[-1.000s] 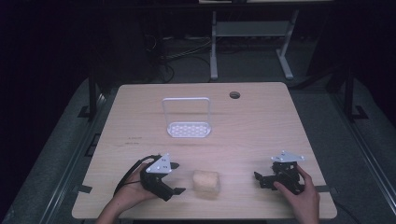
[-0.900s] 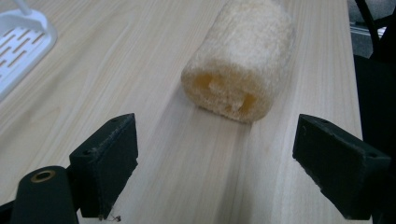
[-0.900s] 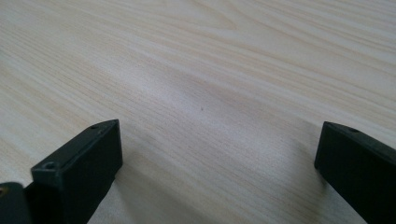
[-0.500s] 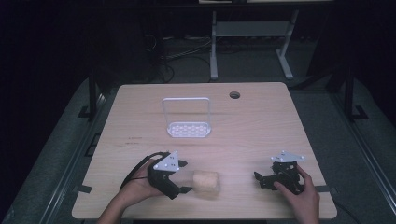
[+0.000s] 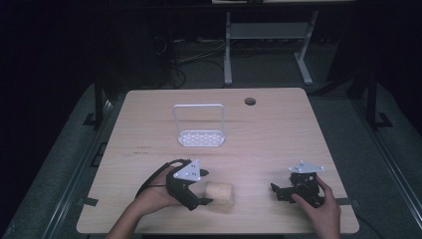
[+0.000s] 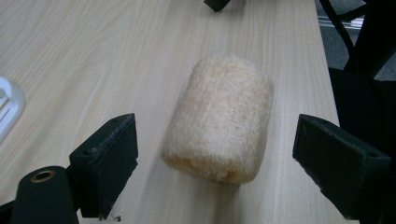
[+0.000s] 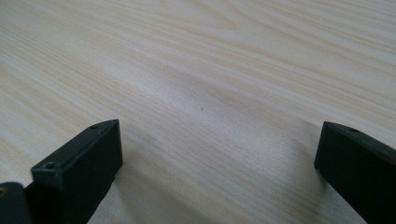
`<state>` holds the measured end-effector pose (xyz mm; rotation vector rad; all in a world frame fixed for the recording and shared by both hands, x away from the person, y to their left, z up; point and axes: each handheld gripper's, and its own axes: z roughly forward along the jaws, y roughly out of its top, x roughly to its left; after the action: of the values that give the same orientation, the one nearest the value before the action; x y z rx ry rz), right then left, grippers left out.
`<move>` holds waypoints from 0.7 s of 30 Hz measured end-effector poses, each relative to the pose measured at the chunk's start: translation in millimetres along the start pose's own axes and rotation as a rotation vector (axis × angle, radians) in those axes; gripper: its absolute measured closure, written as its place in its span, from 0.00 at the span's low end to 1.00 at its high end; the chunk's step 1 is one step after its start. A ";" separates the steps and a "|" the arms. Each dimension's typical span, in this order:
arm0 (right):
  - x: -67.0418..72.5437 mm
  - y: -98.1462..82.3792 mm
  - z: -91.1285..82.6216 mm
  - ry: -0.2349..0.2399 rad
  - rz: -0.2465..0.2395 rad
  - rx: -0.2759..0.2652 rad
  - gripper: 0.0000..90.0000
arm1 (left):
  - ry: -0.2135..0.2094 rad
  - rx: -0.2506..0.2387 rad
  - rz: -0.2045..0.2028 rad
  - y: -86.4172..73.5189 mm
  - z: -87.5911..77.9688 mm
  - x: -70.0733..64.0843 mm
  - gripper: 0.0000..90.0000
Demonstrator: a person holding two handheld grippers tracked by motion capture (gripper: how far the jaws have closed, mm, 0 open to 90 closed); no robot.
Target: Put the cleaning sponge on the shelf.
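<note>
High view has our left gripper point(image 5: 201, 188) near the front edge of the light wooden table point(image 5: 278, 129), fingers point(image 6: 109, 158) spread wide either side of the pale tan fibrous loofah roll point(image 5: 220, 193), not touching it. Our right gripper point(image 5: 278, 191) sits front right, fingers point(image 7: 86, 163) apart over bare wood. Plenty of open table around the white wire-frame rack point(image 5: 200, 127).
</note>
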<state>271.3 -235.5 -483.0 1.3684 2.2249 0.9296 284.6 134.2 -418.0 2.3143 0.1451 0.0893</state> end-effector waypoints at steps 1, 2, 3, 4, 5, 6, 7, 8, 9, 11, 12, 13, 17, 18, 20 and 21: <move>0.0 0.0 0.0 0.000 0.000 0.000 0.01 | -0.003 -0.003 -0.001 1.0 1.1 0.0 0.15; 0.0 0.0 0.0 0.000 0.000 0.000 0.01 | -0.006 0.000 0.006 3.4 2.9 0.7 0.15; 0.0 0.0 0.0 0.000 0.000 0.000 0.01 | -0.006 0.000 0.006 3.4 2.9 0.7 0.15; 0.0 0.0 0.0 0.000 0.000 0.000 0.01 | -0.009 -0.003 0.005 4.3 4.0 0.7 0.15; -0.1 0.0 0.0 0.000 -0.001 0.000 0.01 | -0.011 0.001 0.016 5.6 4.7 1.6 0.15; 0.0 0.0 0.0 0.000 0.000 0.000 0.01 | -0.014 -0.004 0.011 6.8 5.9 1.3 0.15; -0.1 0.0 0.0 0.000 -0.001 0.000 0.01 | -0.018 0.001 0.014 8.2 6.8 1.5 0.15; 0.0 0.0 0.0 0.000 0.000 0.000 0.01 | -0.023 0.000 0.022 10.8 9.0 1.7 0.15; 0.0 0.0 0.0 0.000 0.000 0.000 0.01 | -0.023 0.000 0.022 10.8 9.0 1.7 0.15; 0.0 0.0 0.0 0.000 -0.001 0.000 0.01 | -0.028 0.002 0.030 13.4 11.5 1.5 0.15; 0.0 0.0 0.0 0.000 0.000 0.000 0.01 | -0.031 0.004 0.035 14.5 12.5 1.5 0.15; 0.0 0.0 0.0 0.000 0.000 0.000 0.01 | -0.033 0.005 0.038 15.6 13.8 1.6 0.15; 0.0 0.0 0.0 0.000 0.000 0.000 0.01 | -0.044 0.008 0.044 19.7 18.2 2.0 0.15; 0.0 0.0 0.0 0.000 0.000 0.000 0.01 | -0.048 0.012 0.048 20.8 19.1 2.3 0.15; 0.0 0.0 0.0 0.000 -0.001 0.000 0.01 | -0.053 0.013 0.052 22.5 21.5 2.5 0.15; 0.0 0.0 0.0 0.000 0.000 0.000 0.01 | -0.055 0.014 0.052 23.0 22.9 2.7 0.15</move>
<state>271.3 -235.5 -483.0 1.3680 2.2249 0.9296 291.6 102.4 -416.7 2.3323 0.0584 0.0510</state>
